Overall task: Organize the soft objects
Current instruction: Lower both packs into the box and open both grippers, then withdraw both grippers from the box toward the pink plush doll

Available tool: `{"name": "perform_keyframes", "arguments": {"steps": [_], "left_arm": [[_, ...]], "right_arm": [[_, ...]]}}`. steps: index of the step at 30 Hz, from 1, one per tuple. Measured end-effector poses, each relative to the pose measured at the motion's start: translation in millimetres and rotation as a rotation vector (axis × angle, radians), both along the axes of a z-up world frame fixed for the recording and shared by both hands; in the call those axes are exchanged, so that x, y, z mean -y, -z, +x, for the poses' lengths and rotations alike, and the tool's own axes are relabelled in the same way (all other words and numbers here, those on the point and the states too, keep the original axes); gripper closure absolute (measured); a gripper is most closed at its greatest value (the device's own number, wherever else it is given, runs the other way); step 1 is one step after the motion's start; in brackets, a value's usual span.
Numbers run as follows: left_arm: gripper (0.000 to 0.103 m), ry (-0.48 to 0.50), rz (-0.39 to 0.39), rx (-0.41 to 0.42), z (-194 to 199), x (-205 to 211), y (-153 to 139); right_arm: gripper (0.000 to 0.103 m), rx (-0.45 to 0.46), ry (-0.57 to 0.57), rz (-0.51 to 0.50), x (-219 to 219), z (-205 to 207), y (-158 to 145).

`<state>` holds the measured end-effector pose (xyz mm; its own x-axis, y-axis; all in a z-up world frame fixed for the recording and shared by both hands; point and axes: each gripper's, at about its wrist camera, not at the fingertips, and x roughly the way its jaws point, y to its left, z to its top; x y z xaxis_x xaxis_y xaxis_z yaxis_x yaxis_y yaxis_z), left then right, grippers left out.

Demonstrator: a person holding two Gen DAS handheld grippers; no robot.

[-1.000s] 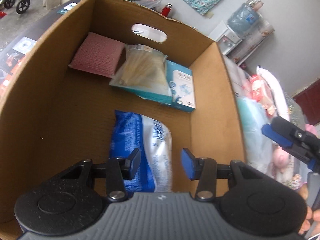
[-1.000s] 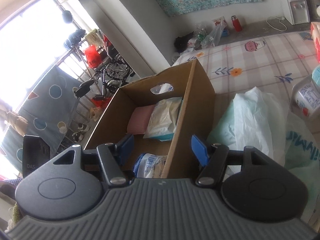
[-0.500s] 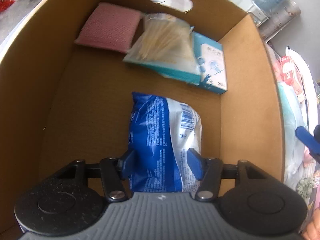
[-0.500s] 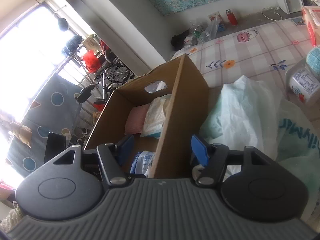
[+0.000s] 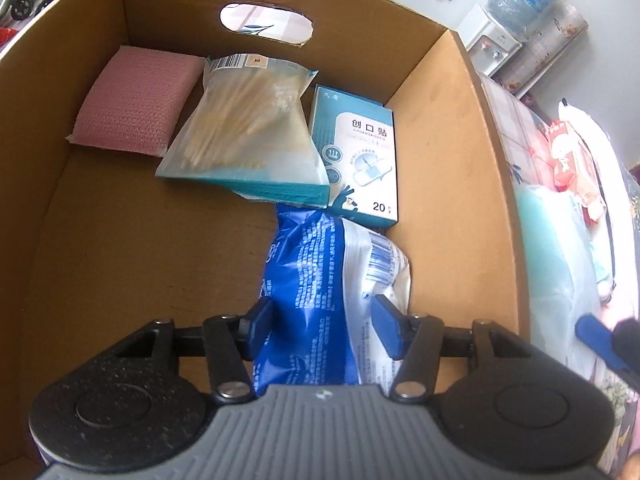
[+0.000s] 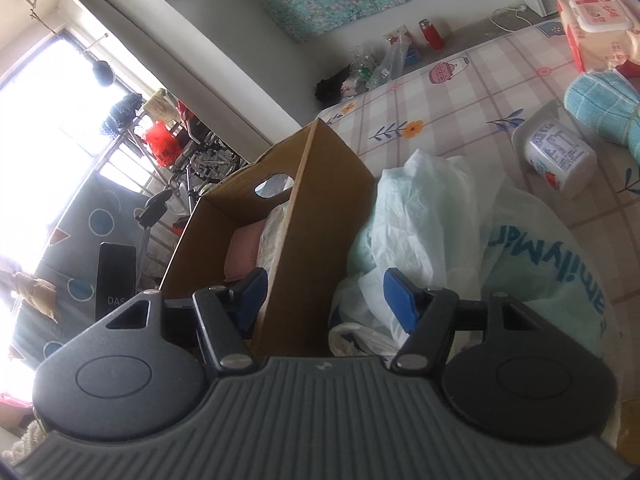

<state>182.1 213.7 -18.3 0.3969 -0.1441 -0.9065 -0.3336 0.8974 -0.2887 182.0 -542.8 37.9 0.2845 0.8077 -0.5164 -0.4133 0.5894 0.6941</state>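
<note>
A blue-and-white soft pack (image 5: 332, 292) lies on the floor of the cardboard box (image 5: 120, 240), close to the right-hand wall, its far end touching the teal plaster carton (image 5: 360, 160). My left gripper (image 5: 324, 322) hangs just above its near end, jaws spread wide to either side of the pack and gripping nothing; whether the pads brush the wrapper I cannot tell. Judged from that spread, the pack is delivered and I am letting it settle where there is bare cardboard. Further back, a clear bag of pale sticks (image 5: 244, 124) rests partly on the carton, and a pink knitted pad (image 5: 136, 100) leans into the far corner under the handle cut-out, so the back row is taken and the front left stays free. My right gripper (image 6: 324, 296) waits outside, jaws also wide and empty, straddling the box's side wall with crumpled plastic bags (image 6: 432, 216) just beside it. Beyond them on the checked bedspread (image 6: 480, 80) lie a white tub (image 6: 560, 156), a teal knitted cloth (image 6: 604, 112) and a pack of wipes (image 6: 596, 24), probably the next candidates.
</note>
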Motion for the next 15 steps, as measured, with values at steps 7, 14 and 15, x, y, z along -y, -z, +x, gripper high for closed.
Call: {"name": "perform_keyframes", "arguments": {"steps": [7,14,15], "left_arm": [[0.03,0.008,0.008,0.023,-9.0,2.2,-10.2],[0.021,-0.038,0.03,0.158,-47.9,0.3,-47.8],[0.021,-0.05,0.038,0.186,-55.2,0.4,-54.4]], "right_arm": [[0.037,0.001,0.032,0.001,14.2,-2.3,1.6],[0.034,0.023,0.082,0.009,35.9,-7.1,-0.3],[0.034,0.024,0.092,0.011,40.1,-8.2,-0.1]]}}
